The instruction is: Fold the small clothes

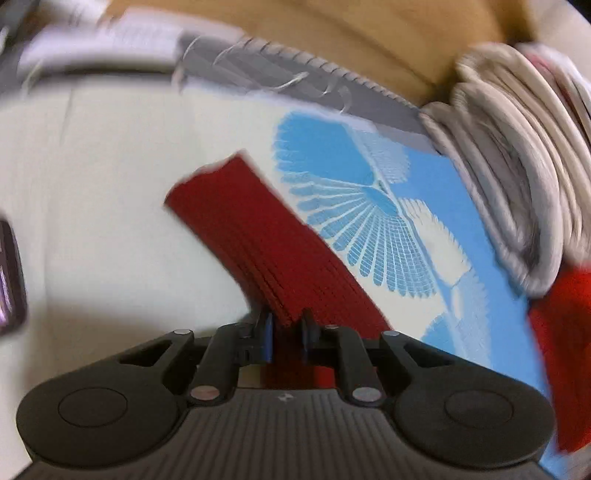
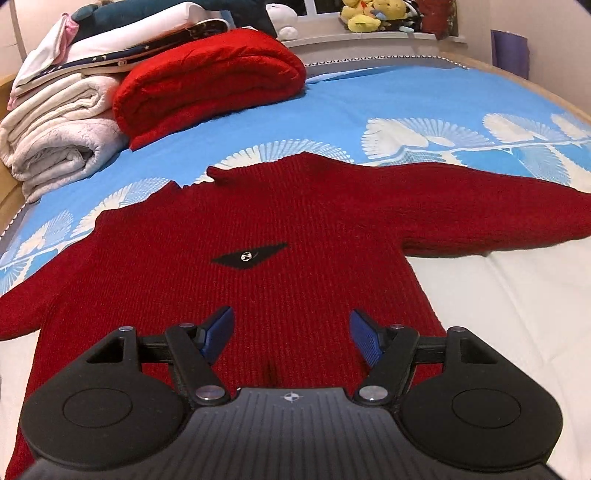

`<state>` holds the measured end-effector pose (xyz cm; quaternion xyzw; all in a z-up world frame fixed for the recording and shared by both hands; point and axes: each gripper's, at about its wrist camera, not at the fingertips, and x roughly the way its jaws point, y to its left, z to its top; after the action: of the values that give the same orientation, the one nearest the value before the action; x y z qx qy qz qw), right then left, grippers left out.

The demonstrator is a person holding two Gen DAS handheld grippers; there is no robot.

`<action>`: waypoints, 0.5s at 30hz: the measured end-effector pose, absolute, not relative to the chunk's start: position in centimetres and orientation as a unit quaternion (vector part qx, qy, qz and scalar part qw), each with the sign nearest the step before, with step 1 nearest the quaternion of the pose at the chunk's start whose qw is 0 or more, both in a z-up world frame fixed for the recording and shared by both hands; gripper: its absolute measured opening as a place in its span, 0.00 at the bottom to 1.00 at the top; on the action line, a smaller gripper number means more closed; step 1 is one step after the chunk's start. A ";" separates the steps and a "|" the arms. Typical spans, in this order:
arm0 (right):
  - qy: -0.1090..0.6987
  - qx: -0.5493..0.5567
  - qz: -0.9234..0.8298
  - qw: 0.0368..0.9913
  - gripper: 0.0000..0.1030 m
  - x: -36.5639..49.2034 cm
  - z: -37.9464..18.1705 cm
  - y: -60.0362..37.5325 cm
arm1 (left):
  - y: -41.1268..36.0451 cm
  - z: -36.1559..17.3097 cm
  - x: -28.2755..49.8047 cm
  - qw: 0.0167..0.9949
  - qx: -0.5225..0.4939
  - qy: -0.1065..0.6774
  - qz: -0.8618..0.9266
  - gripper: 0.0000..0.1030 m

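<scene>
A dark red knit sweater (image 2: 295,229) lies flat on the bed, front up, with a black diamond patch (image 2: 248,256) on its chest and both sleeves spread out. My right gripper (image 2: 291,336) hangs open just above the sweater's lower body, its blue pads (image 2: 364,332) wide apart with nothing between them. In the left wrist view, my left gripper (image 1: 288,325) is shut on a sleeve of the red sweater (image 1: 251,229). The ribbed sleeve runs up and to the left from the jaws to its cuff. That view is blurred.
A folded bright red blanket (image 2: 207,77) and a stack of white blankets (image 2: 55,136) sit at the back left on the blue fan-patterned sheet (image 2: 369,99). Plush toys (image 2: 365,14) line the windowsill. White bedding (image 2: 517,314) lies at the right. A dark object (image 1: 9,277) pokes in at the left edge.
</scene>
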<state>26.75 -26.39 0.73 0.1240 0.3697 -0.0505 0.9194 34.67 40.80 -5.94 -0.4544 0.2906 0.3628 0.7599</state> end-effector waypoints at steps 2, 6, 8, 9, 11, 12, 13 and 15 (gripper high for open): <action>0.364 0.120 -0.056 0.922 0.69 26.5 1.0 -26.7 | 40.6 -4.1 34.7 0.757 -0.464 0.282 0.363 0.15; 0.353 0.134 -0.060 0.924 0.68 25.9 1.7 -27.6 | 34.0 3.7 36.9 0.850 -0.359 0.235 0.305 0.15; 0.349 0.135 -0.060 0.926 0.68 25.6 2.0 -27.7 | 28.9 7.0 38.2 0.887 -0.322 0.218 0.249 0.14; 0.347 0.134 -0.059 0.926 0.68 25.5 2.1 -27.8 | 26.1 8.1 39.0 0.900 -0.309 0.216 0.218 0.14; 0.343 0.131 -0.056 0.928 0.68 25.2 2.4 -27.9 | 19.2 9.8 41.1 0.924 -0.271 0.226 0.148 0.14; 0.341 0.130 -0.056 0.929 0.68 25.1 2.5 -28.1 | 15.6 10.1 41.9 0.933 -0.248 0.234 0.116 0.14; 0.339 0.129 -0.057 0.930 0.68 25.0 2.6 -28.2 | 11.6 10.0 42.5 0.941 -0.226 0.240 0.083 0.14; 0.337 0.131 -0.059 0.931 0.68 24.9 2.7 -28.6 | 3.8 8.6 43.1 0.951 -0.169 0.260 0.014 0.15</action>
<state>24.93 -28.58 2.69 0.1305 0.3370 -0.0592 0.9306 43.07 3.80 8.63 -0.1695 0.2596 0.0144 0.9506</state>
